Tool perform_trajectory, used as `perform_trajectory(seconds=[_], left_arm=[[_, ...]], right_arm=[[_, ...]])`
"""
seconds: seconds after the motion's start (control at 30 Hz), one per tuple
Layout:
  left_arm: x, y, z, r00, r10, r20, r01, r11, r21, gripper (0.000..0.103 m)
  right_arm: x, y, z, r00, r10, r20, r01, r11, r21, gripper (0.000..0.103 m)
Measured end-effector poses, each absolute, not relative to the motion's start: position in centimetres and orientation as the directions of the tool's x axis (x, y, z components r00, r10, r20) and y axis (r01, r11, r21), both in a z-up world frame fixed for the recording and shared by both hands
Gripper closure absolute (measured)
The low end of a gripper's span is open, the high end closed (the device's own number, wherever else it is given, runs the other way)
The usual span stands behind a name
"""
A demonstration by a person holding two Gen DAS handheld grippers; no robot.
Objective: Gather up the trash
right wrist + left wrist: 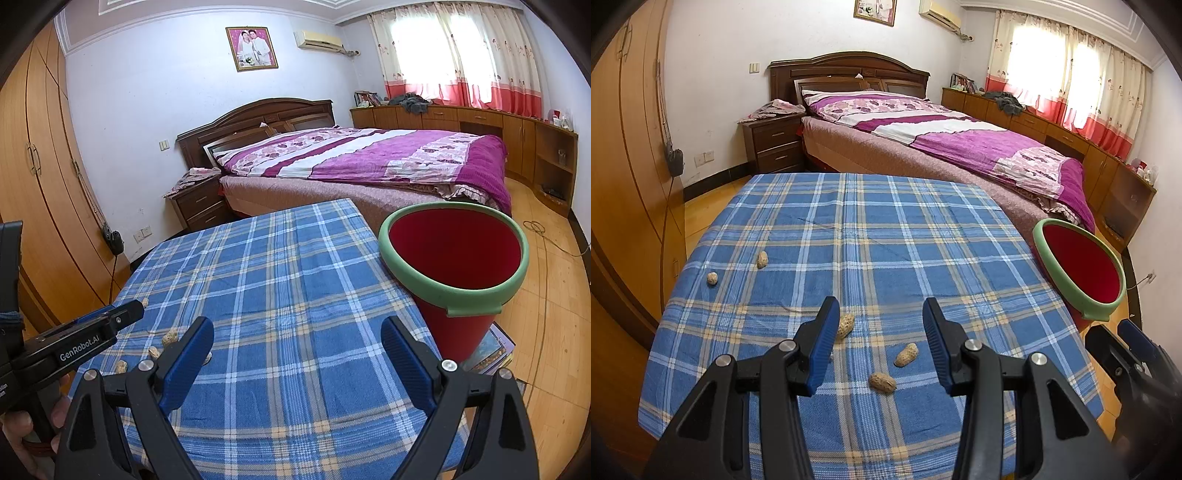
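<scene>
Several peanut shells lie on the blue plaid tablecloth. One shell sits by the left finger of my left gripper, another and a third lie between and below its fingers, untouched. Two more shells rest farther left. My left gripper is open above the cloth, holding nothing. A red bin with a green rim stands beside the table's right edge. My right gripper is open over the cloth, left of the bin, with nothing in it.
A bed with a purple quilt stands behind the table. A wooden wardrobe lines the left wall, and low cabinets run under the window. A stack of books lies on the floor under the bin. A hand holds the left gripper.
</scene>
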State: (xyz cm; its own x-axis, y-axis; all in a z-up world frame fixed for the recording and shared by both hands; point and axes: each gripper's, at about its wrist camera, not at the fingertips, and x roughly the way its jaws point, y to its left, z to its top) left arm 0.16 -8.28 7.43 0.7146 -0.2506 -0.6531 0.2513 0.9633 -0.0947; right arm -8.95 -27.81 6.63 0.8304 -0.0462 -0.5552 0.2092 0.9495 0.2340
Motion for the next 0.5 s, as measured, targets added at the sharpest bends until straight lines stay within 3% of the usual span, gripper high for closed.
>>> perform_trajectory(seconds=[0.5], left_arm=[[0.23,-8.14,7.39,0.714,-0.250,-0.654,0.250,0.964,-0.095,0.056]], right_arm=[[-8.92,-27.83,6.62,0.831,-0.047,-0.555,0.209,0.950,0.233,0.009]])
